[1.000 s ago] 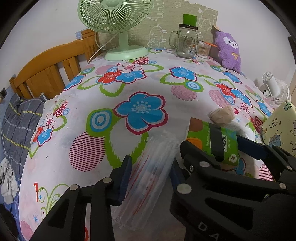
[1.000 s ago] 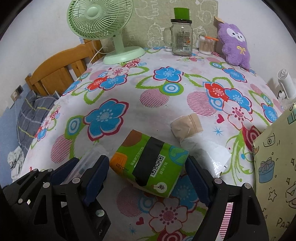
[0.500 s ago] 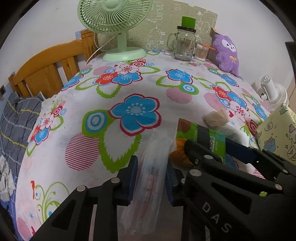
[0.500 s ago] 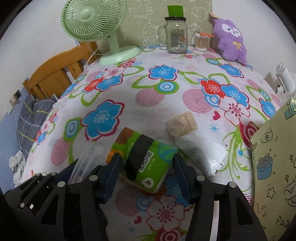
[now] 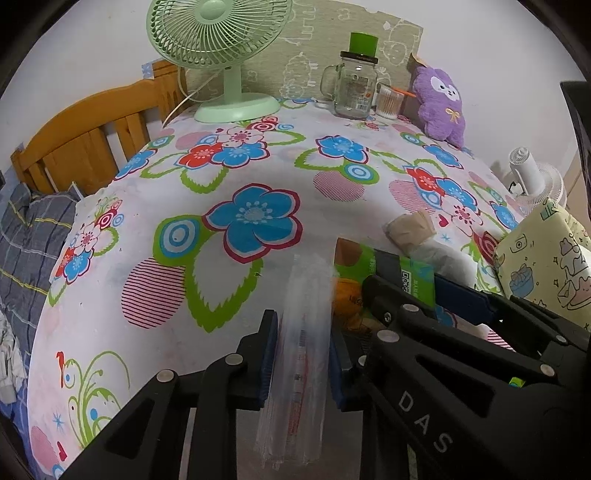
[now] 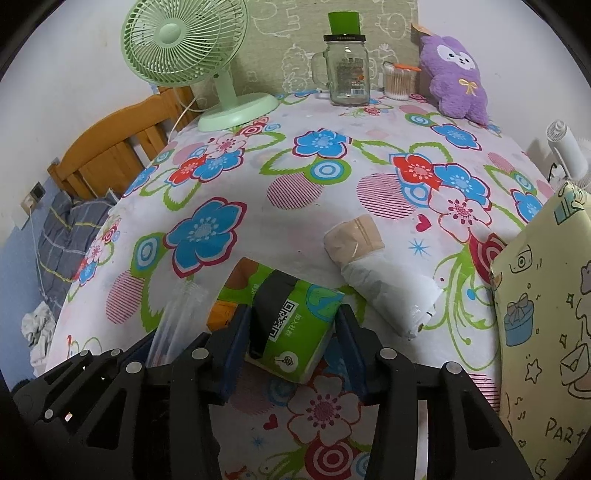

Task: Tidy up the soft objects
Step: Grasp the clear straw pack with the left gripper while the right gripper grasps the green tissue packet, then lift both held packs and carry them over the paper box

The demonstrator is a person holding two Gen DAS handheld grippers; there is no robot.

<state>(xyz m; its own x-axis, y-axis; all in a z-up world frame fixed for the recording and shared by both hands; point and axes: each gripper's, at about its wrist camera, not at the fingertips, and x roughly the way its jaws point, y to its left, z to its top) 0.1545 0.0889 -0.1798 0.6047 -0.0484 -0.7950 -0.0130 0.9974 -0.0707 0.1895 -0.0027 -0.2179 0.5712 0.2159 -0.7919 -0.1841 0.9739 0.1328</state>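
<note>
Both grippers are down over the near part of the flowered desk [image 6: 258, 173], side by side, each closing on its own soft thing. The left gripper [image 5: 303, 354] has a flat clear plastic packet [image 5: 303, 325] between its fingers; the jaws have just been closing, and the blue pads now sit against the packet's two long edges, so I'd call it grasped. The packet's long axis runs straight away from the gripper, along the line of the fingers, its far end pointing toward the green fan [image 5: 218, 33] at the back.

The right gripper [image 6: 291, 343] has also just been closing, and its fingers now press on a green tissue pack [image 6: 291, 317] from either side (the plastic bulges a little between the pads). That pack lies slightly skewed, its long axis running from near right to far left, and the fingers clamp it across its short width. It rests just beside the clear packet, on the packet's right.

Farther right, untouched, lies a rolled white bundle with a beige band [image 6: 373, 273], its long axis slanting from far left to near right; the right gripper is plainly the nearer one to it. A patterned yellow box [image 6: 546, 314] stands at the right edge, probably where these things are bound.
</note>
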